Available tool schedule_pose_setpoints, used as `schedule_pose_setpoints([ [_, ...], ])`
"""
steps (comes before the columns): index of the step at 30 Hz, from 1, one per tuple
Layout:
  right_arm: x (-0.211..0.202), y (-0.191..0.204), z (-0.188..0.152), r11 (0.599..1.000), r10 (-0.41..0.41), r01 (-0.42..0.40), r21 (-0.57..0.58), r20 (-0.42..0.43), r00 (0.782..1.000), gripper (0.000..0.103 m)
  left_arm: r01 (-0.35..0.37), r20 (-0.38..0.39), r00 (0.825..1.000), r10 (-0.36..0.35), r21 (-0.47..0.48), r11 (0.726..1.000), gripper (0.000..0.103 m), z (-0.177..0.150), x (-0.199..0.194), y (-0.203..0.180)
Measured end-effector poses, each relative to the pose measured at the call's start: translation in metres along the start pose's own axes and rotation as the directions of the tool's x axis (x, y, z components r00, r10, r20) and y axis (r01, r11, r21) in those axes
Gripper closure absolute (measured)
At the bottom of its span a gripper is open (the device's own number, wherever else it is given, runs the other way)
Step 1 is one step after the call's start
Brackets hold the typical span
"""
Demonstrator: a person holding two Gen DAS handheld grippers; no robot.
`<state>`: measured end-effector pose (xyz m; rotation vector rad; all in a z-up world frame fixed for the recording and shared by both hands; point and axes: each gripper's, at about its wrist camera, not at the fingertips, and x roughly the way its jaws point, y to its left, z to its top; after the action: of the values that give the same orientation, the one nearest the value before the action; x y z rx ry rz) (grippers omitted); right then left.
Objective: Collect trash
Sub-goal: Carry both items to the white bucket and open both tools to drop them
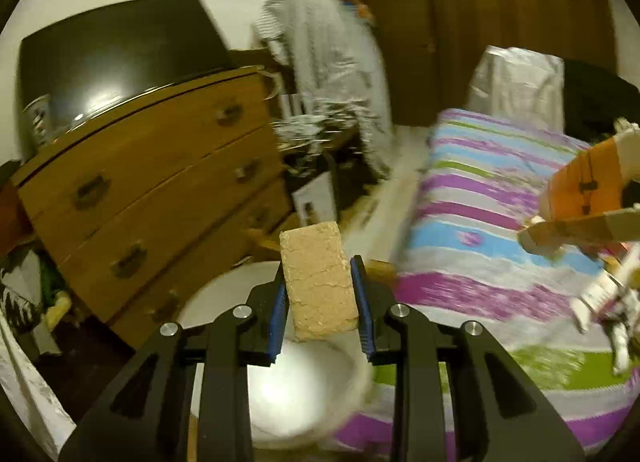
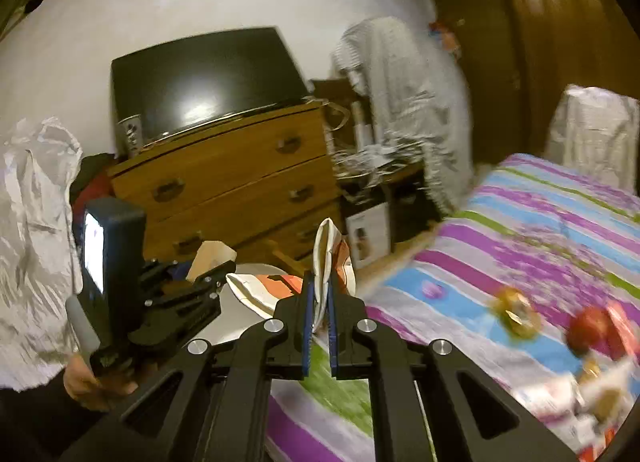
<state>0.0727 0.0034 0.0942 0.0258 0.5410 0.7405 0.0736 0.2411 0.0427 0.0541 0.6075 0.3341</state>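
Observation:
My left gripper (image 1: 322, 298) is shut on a tan cork-like block (image 1: 318, 282) and holds it above a white bin (image 1: 280, 394) beside the bed. My right gripper (image 2: 320, 314) is shut on a crumpled white and orange paper wrapper (image 2: 332, 258); that wrapper also shows at the right edge of the left wrist view (image 1: 580, 197). In the right wrist view the left gripper (image 2: 180, 286) sits at the left with the tan block (image 2: 210, 258) in it, over the white bin (image 2: 236, 314). More trash lies on the bed: a yellow wrapper (image 2: 516, 314) and a red round item (image 2: 592, 330).
A wooden chest of drawers (image 1: 160, 181) with a dark TV (image 1: 112, 69) stands left. The striped bed (image 1: 500, 242) fills the right. Cloth-covered furniture (image 1: 332, 73) and a cluttered low table stand behind. White plastic sheeting (image 2: 32, 242) hangs at far left.

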Motion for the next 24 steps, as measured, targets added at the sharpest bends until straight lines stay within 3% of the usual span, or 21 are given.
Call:
schedule_pose_setpoints([
  [4,0.065,0.032,0.037,0.998,0.050,-0.052,-0.020,-0.060,0.997,0.096,-0.080,-0.002,0.997,0.080,-0.008,0.997,0.075,0.009,0.021,0.035],
  [8,0.122,0.054,0.064,0.994,0.112,-0.110,0.029,-0.102,0.988,0.096,-0.142,-0.019,0.990,0.142,-0.025,0.990,0.075,0.014,0.041,0.071],
  [12,0.174,0.072,0.080,0.995,0.101,-0.101,0.005,-0.142,0.985,0.096,-0.164,-0.032,0.986,0.163,-0.037,0.986,0.075,0.010,0.051,0.094],
  [19,0.218,0.088,0.065,0.994,0.106,-0.109,0.000,-0.229,0.968,0.096,-0.168,-0.061,0.984,0.165,-0.037,0.985,0.075,-0.002,0.066,0.104],
  [24,0.227,0.094,0.050,0.994,0.104,-0.109,-0.003,-0.259,0.960,0.096,-0.165,-0.074,0.984,0.162,-0.048,0.985,0.075,-0.005,0.072,0.109],
])
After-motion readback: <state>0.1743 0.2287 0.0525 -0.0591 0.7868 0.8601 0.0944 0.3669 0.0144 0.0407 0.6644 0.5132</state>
